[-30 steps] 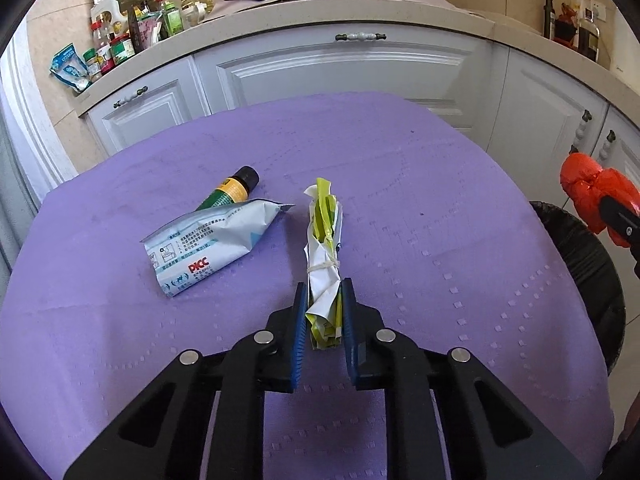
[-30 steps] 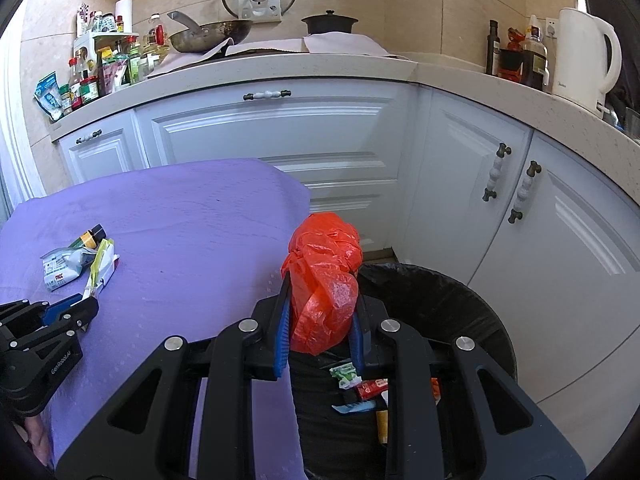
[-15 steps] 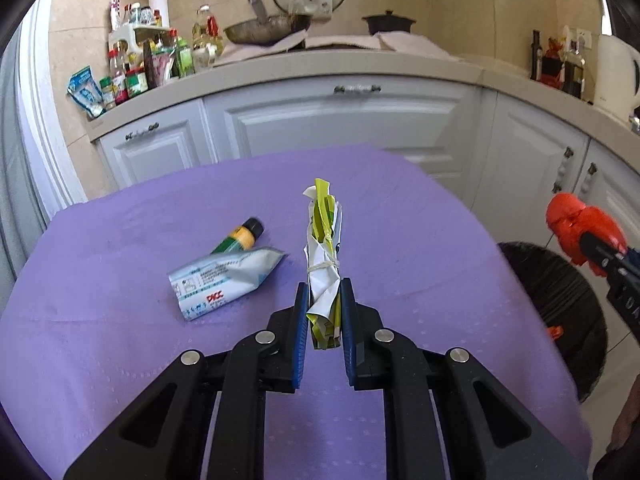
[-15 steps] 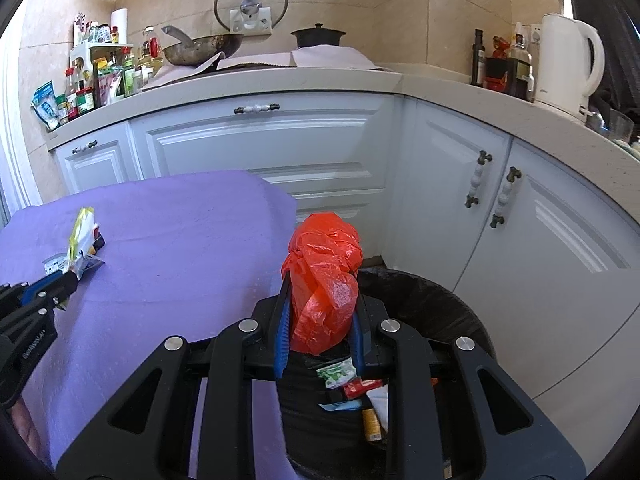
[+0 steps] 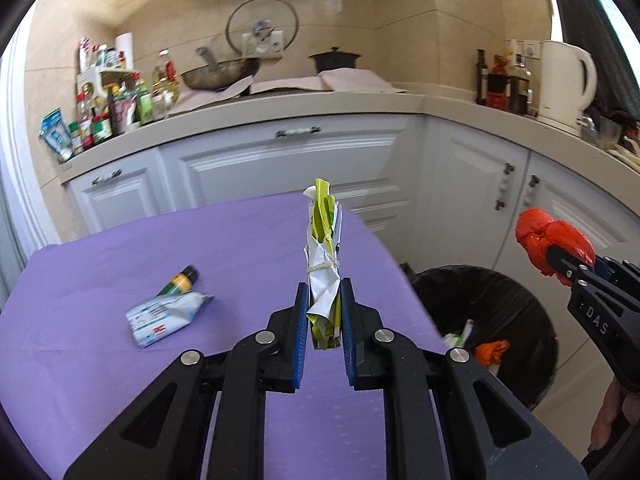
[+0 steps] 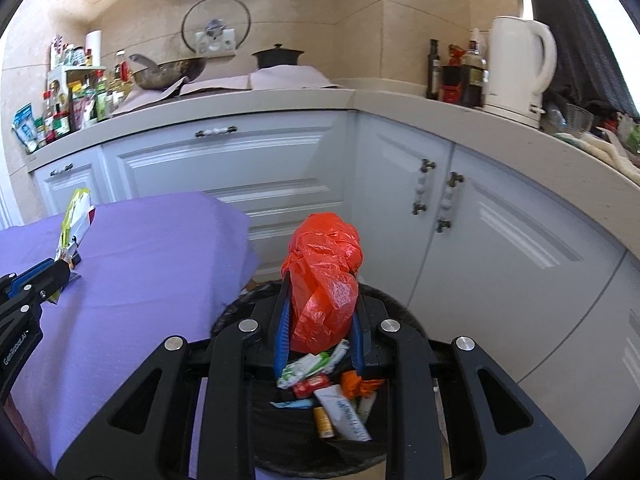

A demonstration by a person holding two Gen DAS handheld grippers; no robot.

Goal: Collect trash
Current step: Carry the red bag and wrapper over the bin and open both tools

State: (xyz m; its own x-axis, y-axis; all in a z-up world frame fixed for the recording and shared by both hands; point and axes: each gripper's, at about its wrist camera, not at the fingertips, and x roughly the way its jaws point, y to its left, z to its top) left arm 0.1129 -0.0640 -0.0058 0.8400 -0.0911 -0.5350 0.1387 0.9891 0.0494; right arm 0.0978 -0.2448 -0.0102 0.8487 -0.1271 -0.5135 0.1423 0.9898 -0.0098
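Right hand-held gripper [image 6: 318, 332] pinching a scrunched red bag [image 6: 324, 280] already right over the open bin [image 6: 396, 304] off the surface's [image 5: 120, 280] right edge, so clearly nearer the drop than the left hand-held gripper [image 5: 323, 320], clamped on a banded wrapper bundle [image 5: 322, 256] standing long-axis up, above the surface near that same edge with the bin off to its right. Only visible from the left view: a tube [image 5: 178, 282] and a flattened pouch [image 5: 164, 316] lying mid-surface; only from the right view: a straight look down into the bin's junk.
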